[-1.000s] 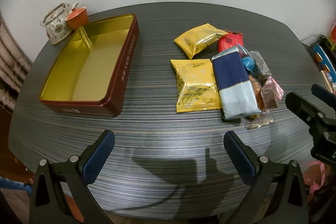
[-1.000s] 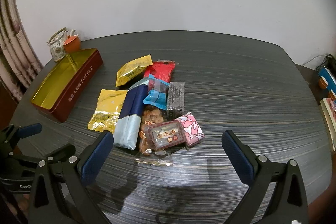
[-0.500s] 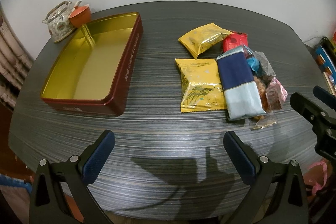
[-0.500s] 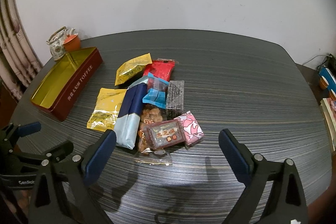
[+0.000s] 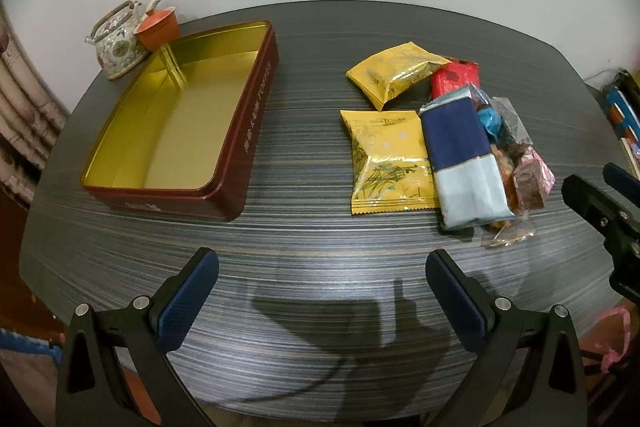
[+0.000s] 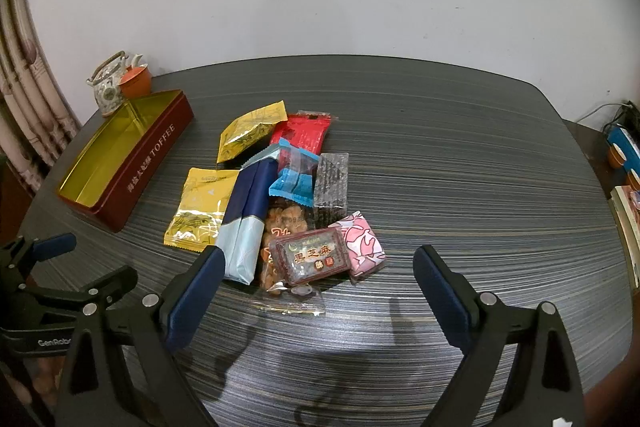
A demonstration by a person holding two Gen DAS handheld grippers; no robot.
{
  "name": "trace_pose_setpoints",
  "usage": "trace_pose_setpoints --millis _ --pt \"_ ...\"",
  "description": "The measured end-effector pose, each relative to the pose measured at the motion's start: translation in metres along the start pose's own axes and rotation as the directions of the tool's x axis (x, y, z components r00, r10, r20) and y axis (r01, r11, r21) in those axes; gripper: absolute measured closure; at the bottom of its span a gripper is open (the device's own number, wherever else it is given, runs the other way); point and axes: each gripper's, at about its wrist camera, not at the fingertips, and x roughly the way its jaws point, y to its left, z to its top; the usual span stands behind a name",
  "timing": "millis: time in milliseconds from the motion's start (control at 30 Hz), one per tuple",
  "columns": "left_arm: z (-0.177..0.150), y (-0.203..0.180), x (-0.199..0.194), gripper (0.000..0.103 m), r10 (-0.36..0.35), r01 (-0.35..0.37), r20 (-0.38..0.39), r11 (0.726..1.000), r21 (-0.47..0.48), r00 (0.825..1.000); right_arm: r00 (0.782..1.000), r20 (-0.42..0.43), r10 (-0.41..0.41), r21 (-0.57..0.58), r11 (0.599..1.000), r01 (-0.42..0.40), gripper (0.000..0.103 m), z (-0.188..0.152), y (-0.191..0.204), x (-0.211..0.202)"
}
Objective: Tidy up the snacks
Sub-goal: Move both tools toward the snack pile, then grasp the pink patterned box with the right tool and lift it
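An open red toffee tin (image 5: 256, 123) with a gold, empty inside sits at the table's left; it also shows in the right wrist view (image 6: 156, 157). A pile of snack packets lies mid-table: two yellow packets (image 5: 386, 163) (image 6: 250, 135), a blue-and-pale-blue pack (image 5: 460, 159) (image 6: 246, 223), a red packet (image 6: 302, 135), a brown sesame bar (image 6: 312, 257) and a pink packet (image 6: 362, 241). My left gripper (image 5: 320, 301) is open and empty, near the table's front edge. My right gripper (image 6: 316, 291) is open and empty, just short of the sesame bar.
A flowered teapot (image 5: 116, 41) and an orange cup (image 5: 158, 29) stand behind the tin at the back left. A curtain (image 6: 24, 99) hangs at the left. Books and clutter (image 6: 624, 163) lie off the table's right side.
Both grippers have moved slightly forward toward the table. The right gripper has come closer to the snack pile. Nothing has been grasped.
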Motion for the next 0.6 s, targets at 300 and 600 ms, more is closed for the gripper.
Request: trace_pose_setpoints --millis 300,600 --pt "0.000 0.001 0.005 0.000 -0.014 0.013 -0.047 1.000 -0.013 0.999 1.000 -0.005 -0.005 0.005 1.000 0.005 0.011 0.001 -0.003 0.001" --pt "0.001 0.003 0.006 0.000 -0.018 0.017 -0.018 1.000 -0.019 1.000 0.999 -0.010 -0.052 0.035 0.998 0.053 0.022 0.003 -0.026 0.001"
